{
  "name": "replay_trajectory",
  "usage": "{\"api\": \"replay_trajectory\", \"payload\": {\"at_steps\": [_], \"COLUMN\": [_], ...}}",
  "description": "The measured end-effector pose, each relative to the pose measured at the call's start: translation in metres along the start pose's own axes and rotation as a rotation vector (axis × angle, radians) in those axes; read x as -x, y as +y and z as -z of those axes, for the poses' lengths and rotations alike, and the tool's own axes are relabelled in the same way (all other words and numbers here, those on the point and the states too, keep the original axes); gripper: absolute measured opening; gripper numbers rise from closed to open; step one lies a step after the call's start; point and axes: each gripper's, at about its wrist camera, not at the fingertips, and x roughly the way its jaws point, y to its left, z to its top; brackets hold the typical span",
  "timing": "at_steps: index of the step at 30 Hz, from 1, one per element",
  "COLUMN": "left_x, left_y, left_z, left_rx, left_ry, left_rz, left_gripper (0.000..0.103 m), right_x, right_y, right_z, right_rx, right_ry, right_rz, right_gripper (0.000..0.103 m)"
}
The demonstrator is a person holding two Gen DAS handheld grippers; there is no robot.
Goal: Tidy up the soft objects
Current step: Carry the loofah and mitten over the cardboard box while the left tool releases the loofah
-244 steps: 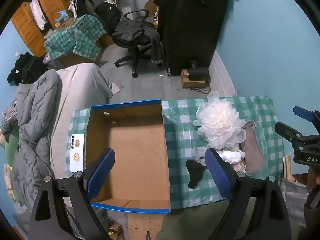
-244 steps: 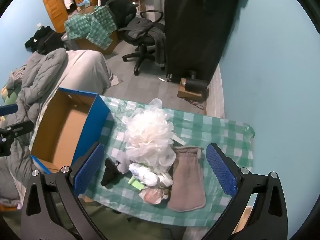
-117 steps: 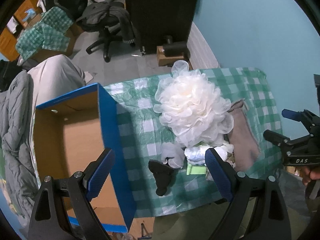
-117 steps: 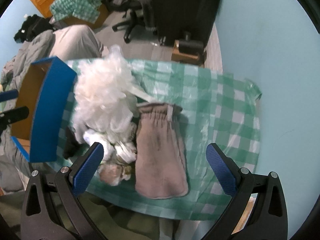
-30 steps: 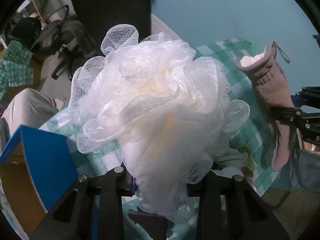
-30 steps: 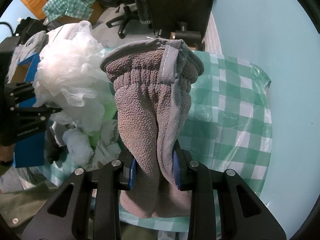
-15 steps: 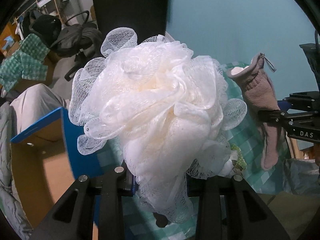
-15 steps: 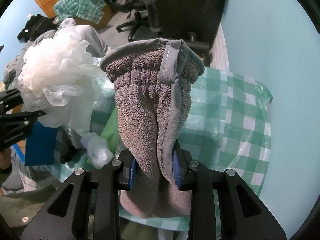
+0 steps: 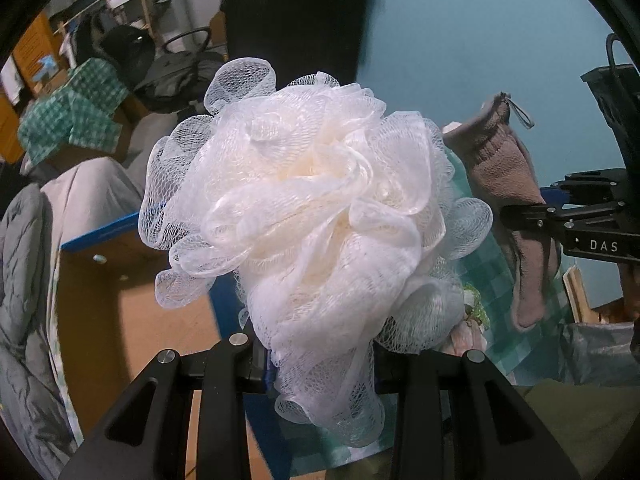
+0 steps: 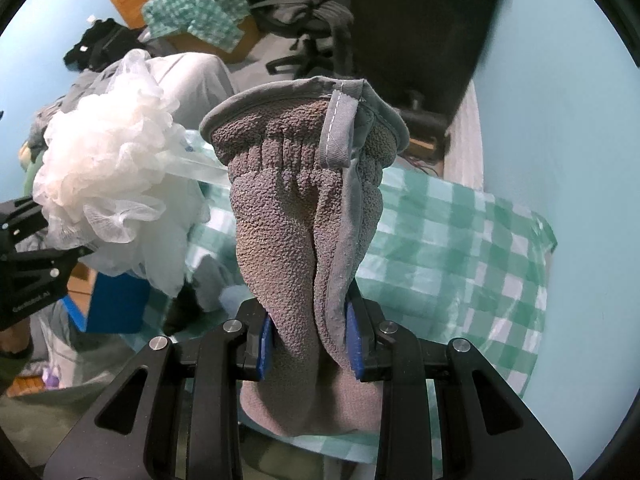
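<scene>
From the left wrist view, the left tool (image 9: 320, 364) is clamped on the base of the white mesh pouf (image 9: 316, 216), carrying it clear of the desk (image 9: 496, 272) beside the open cardboard box (image 9: 132, 308), probably its destination.

From the right wrist view, the right tool (image 10: 310, 342) pinches the grey mitt (image 10: 296, 216) low on its body, cuff forward, lifted off the checked desk (image 10: 460, 248). With 2 items held at once, 1 trip may serve both.
</scene>
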Motion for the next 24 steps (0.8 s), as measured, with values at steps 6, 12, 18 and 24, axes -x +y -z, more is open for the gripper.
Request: {"api": "replay_trajectory", "payload": {"at_steps": [6,12,18,24], "left_x": [0.017,0.032,0.041,0.048], "left_y": [0.013,0.031,0.049,0.068], "left_z": [0.009,0.014,0.024,0.037], "left_rx": [0.046,0.089,0.14,0.188], "left_ry": [-0.031,-0.056,-0.069,-0.073], "left_rz": [-0.021,-0.043,-0.075,-0.112], "left_gripper": [0.033,0.033,0.033,0.033], "right_x": [0.003,0.001,-0.004,-0.011], "right_y": [0.023,0.049,0.08,0.109], "right_z": [-0.014,-0.03,-0.046,-0.06], "right_rx": [0.055,0.109,0.17,0.226], "right_ry": [-0.016,-0.025,-0.032,-0.037], "right_rz": [-0.026,-0.057,-0.09,-0.123], "right_gripper": [0.028,0.028,0.028,0.028]}}
